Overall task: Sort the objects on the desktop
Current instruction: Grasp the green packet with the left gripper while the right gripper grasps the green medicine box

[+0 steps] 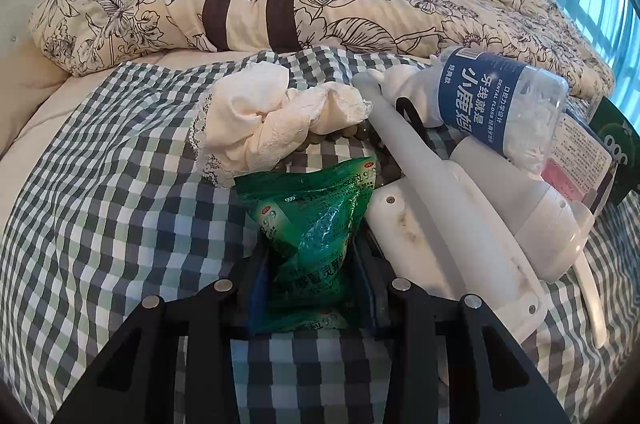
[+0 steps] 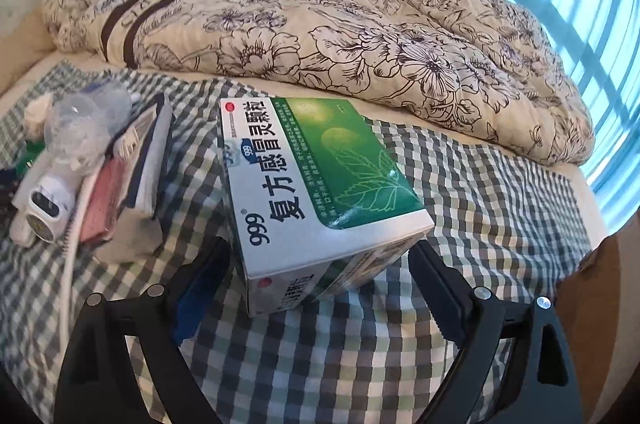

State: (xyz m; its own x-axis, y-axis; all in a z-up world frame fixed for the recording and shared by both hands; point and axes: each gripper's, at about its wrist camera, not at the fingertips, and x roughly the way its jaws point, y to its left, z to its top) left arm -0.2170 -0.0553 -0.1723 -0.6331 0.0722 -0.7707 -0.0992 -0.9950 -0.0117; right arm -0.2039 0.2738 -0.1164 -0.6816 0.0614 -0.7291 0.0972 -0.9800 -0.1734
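Left gripper [image 1: 310, 280] pinches a crumpled green sachet [image 1: 316, 224] between its fingers; the packet's long axis runs away from the camera, its far end lifted toward the pile beyond. Just right of it lies a white handheld appliance [image 1: 452, 207], its long body slanting from near right to far left over the checked cloth [image 1: 100, 224]. Beyond the sachet sits a bunched cream lace cloth [image 1: 272, 115], touching a string of dark beads [image 1: 340, 137]. On top of the appliance rests a clear dental floss jar [image 1: 504, 103] with a blue label, lying on its side with its long axis running from far left to near right.

Right gripper [image 2: 320, 284] stands spread wide, its fingers on either side of the near corner of a green-and-white medicine box [image 2: 320, 183]; whether the pads touch the box cannot be told. The box lies flat on the checked cloth, its long axis running from near to far and slightly leftward, printed face up. To its left, apart from it, lies a pile: a pink-and-grey packet [image 2: 120, 191] and the floss jar. Farthest back, a flowered quilt [image 2: 320, 23] is heaped across the bed.
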